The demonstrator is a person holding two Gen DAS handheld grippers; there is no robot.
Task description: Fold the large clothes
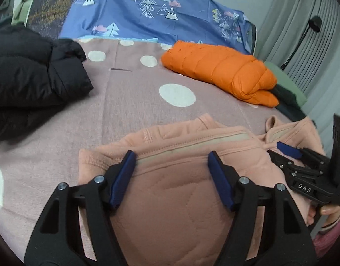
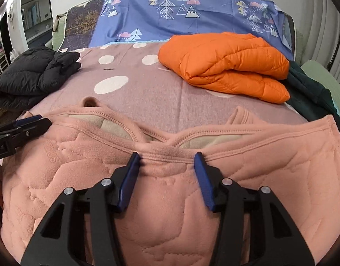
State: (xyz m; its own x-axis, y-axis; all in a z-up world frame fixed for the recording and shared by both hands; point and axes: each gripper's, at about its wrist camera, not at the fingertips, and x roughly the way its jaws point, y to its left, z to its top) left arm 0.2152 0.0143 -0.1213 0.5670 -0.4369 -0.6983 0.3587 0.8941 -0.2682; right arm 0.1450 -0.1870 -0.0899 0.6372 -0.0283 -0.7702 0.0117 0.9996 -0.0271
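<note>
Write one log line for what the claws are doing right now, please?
left claw: open over pink quilted garment | right claw: open at its edge | orange jacket: folded behind

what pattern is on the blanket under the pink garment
Dusty pink blanket with large white dots, clearest in the right wrist view.

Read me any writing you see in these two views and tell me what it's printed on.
"DAS": white letters on the right gripper body, seen in the left wrist view.
"RoboLAI": on the left gripper body, cut off at the frame edge.
Embossed letters on the pink quilted garment, upside down: not clearly readable.
</note>
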